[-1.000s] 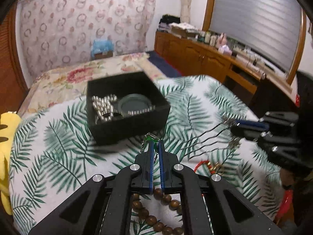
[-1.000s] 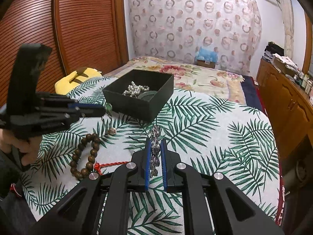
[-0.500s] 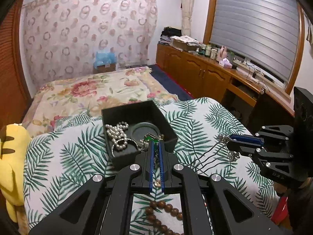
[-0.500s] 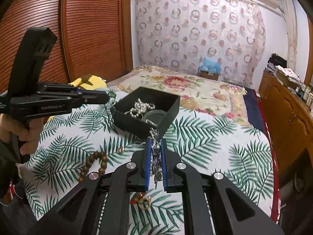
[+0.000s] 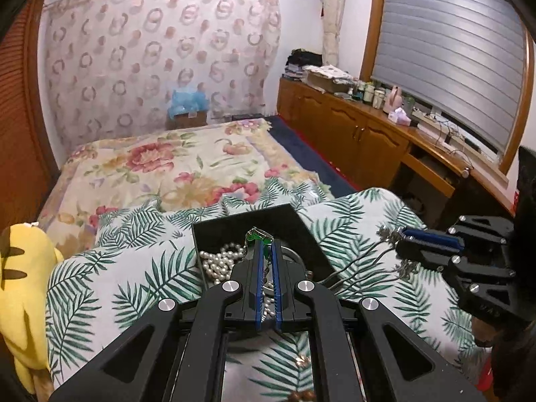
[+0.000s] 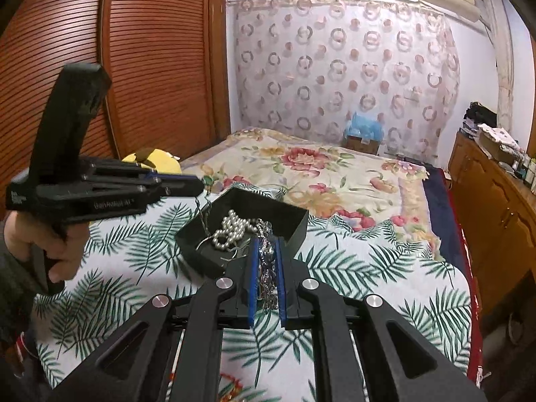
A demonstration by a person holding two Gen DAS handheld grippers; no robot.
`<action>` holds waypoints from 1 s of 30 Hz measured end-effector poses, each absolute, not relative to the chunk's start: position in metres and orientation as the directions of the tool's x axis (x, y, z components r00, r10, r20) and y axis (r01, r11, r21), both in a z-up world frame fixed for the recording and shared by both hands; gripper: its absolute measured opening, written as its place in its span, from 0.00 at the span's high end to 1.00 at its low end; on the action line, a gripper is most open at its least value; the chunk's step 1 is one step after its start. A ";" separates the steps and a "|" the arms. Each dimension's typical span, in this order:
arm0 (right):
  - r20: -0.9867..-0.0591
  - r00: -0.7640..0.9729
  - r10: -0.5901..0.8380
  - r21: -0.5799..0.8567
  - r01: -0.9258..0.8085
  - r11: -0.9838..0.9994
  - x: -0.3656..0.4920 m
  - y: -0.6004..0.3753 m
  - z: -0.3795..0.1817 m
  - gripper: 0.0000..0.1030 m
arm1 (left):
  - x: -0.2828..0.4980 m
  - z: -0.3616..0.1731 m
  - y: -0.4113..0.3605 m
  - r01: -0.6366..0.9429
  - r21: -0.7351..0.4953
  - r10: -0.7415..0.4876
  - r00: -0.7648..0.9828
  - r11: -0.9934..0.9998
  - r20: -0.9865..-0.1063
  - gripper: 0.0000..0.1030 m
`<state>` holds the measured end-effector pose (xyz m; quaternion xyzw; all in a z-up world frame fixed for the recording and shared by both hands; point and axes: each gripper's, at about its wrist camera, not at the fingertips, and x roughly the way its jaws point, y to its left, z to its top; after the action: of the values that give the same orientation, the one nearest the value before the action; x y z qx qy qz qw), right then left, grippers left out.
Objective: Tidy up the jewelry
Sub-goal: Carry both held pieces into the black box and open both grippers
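Observation:
A black open box [image 5: 303, 226] [image 6: 294, 224] sits on the palm-leaf blanket and holds a pearl necklace [image 5: 219, 261] [image 6: 231, 229]. My left gripper [image 5: 265, 244] is shut on a thin chain with a green pendant [image 5: 258, 234], held above the box. It shows from the side in the right wrist view [image 6: 197, 186]. My right gripper [image 6: 267, 244] is shut on a silver chain necklace [image 6: 266, 268], raised near the box's front right. It shows at the right of the left wrist view [image 5: 398, 238], with chain strands hanging down.
A yellow plush toy [image 5: 20, 288] lies at the bed's left edge. A wooden cabinet [image 5: 355, 130] with clutter runs along the right wall. Brown beads [image 5: 301, 395] lie on the blanket under my left gripper. A wooden slatted wardrobe [image 6: 100, 77] stands on the left.
Both grippers have risen and moved toward the box with their chains. The left gripper's pendant now hangs over the box. The bead bracelet has dropped almost out of view.

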<state>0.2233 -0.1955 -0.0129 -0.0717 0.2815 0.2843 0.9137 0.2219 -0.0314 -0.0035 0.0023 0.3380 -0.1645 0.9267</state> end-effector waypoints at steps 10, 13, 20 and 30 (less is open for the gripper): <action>-0.543 0.664 0.515 0.047 -0.588 0.807 0.260 -0.174 -0.015 0.90 | 0.240 -0.029 -0.019 0.273 -0.126 -0.287 0.698 0.954 -0.657 0.94; -0.537 0.661 0.524 0.050 -0.595 0.802 0.265 -0.168 -0.014 0.90 | 0.235 -0.027 -0.014 0.261 -0.103 -0.264 0.716 0.960 -0.647 0.87; -0.517 0.660 0.544 0.078 -0.597 0.798 0.281 -0.157 -0.012 0.90 | 0.225 -0.025 -0.003 0.237 -0.079 -0.233 0.738 0.968 -0.633 0.81; -0.587 0.566 0.579 0.187 -0.600 0.777 0.307 -0.138 -0.047 0.90 | 0.218 -0.033 0.012 0.188 -0.075 -0.192 0.745 0.979 -0.639 0.46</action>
<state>0.3069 -0.1376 -0.0473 -0.0168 0.3256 0.3332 0.8847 0.2183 0.0121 -0.0335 -0.0031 0.3422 -0.1015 0.9341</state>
